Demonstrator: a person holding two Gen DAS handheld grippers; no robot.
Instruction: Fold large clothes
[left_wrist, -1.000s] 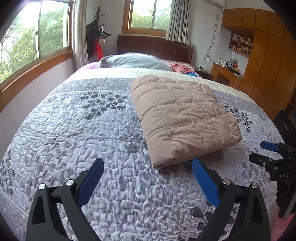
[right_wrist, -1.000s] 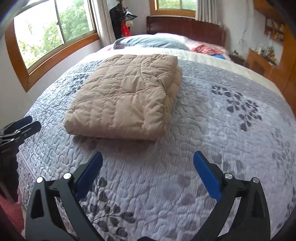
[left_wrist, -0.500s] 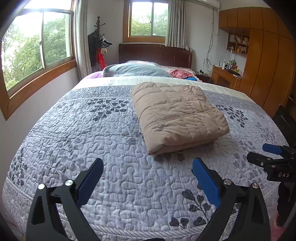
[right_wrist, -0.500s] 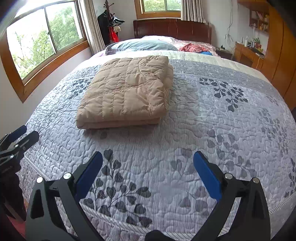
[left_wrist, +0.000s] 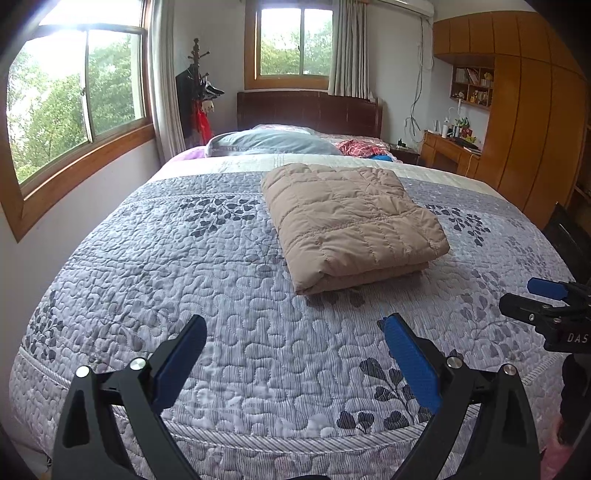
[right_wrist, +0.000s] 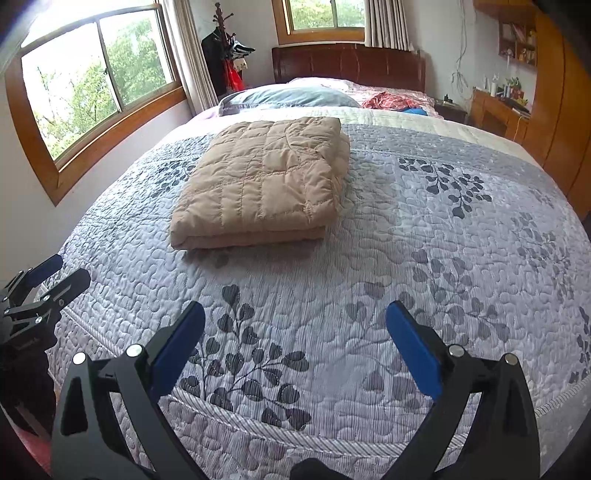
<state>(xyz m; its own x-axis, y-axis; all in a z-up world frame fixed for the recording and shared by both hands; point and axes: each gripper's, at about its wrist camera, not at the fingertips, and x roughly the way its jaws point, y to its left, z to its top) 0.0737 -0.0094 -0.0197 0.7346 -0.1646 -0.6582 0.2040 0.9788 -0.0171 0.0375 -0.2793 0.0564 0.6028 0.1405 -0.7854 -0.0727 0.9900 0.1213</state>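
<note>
1. A tan quilted garment (left_wrist: 351, 225), likely a down jacket, lies folded into a thick rectangle on the bed (left_wrist: 229, 288). Its layered fold edges face the foot of the bed.
2. The folded bundle sits on the grey bedspread printed with dark leaf sprays, about midway along the bed's length. In the left wrist view it lies a little right of centre; in the right wrist view (right_wrist: 262, 181) it lies left of centre.
3. The left claw (left_wrist: 295, 328) hangs over the foot end of the bed with its two blue-padded fingers spread wide. It has nothing between them and is well apart from the garment.
4. The right claw (right_wrist: 295, 325) is likewise spread wide and has hold of nothing. It is poised over the foot end of the bedspread, clear of the garment.
5. Each claw shows at the edge of the other's view: the right one at the right border of the left wrist view, the left one at the left border of the right wrist view.
6. At the head of the bed lie a blue-grey pillow (left_wrist: 273, 142) and a red patterned cloth (left_wrist: 360, 147), before a dark wooden headboard (left_wrist: 306, 109).
7. Windows with wooden frames (left_wrist: 77, 96) line the left wall, a coat stand (left_wrist: 197, 92) is in the corner, and wooden cabinets (left_wrist: 532, 110) fill the right side.
</note>
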